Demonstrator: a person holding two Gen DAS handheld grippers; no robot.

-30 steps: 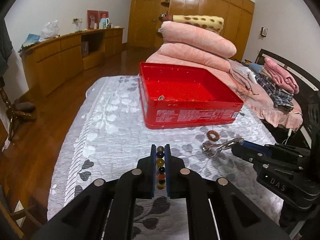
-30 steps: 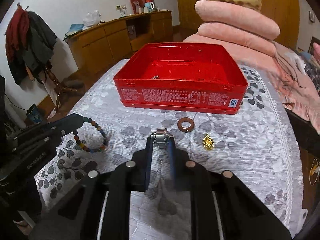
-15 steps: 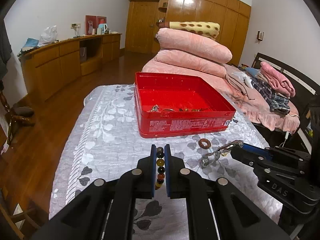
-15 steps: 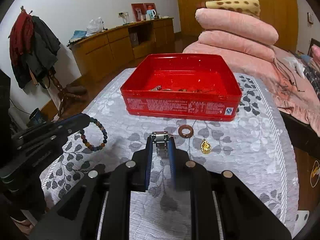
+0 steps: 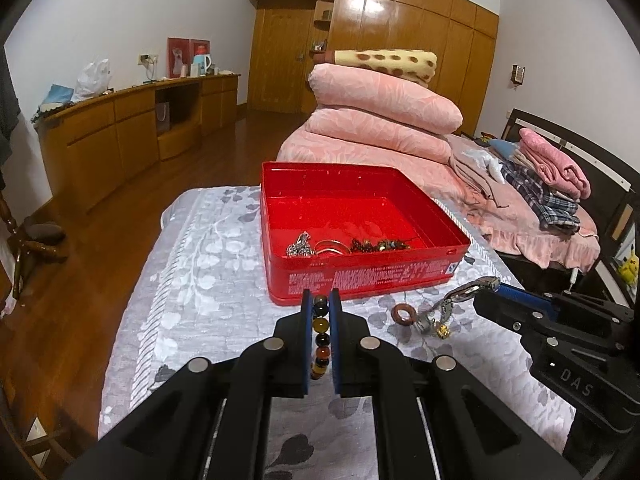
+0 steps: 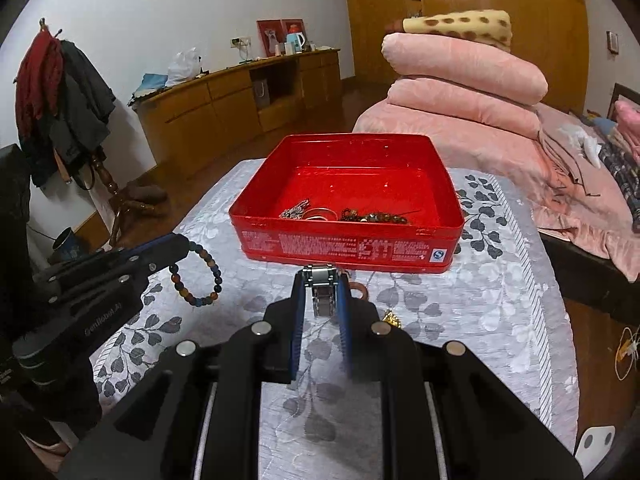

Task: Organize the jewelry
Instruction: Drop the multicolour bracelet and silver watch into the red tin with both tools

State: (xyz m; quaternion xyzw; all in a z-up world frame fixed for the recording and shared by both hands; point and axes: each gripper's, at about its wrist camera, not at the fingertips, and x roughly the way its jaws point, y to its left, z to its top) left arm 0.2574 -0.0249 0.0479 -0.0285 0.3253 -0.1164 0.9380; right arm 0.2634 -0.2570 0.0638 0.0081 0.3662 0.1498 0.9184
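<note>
An open red tin stands on the table with a silver chain, a bangle and dark beads inside. My left gripper is shut on a multicoloured bead bracelet, held above the table left of the tin's near side. My right gripper is shut on a silver metal watch band, held just in front of the tin. A brown ring and a gold pendant lie on the cloth below.
The table carries a grey leaf-patterned cloth. Stacked pink quilts and a bed with folded clothes lie behind and right. A wooden sideboard runs along the left wall. A coat stand stands at left.
Both grippers have risen with their loads, so the tin's contents now show. The watch band has lifted off the cloth and nearer the tin.
</note>
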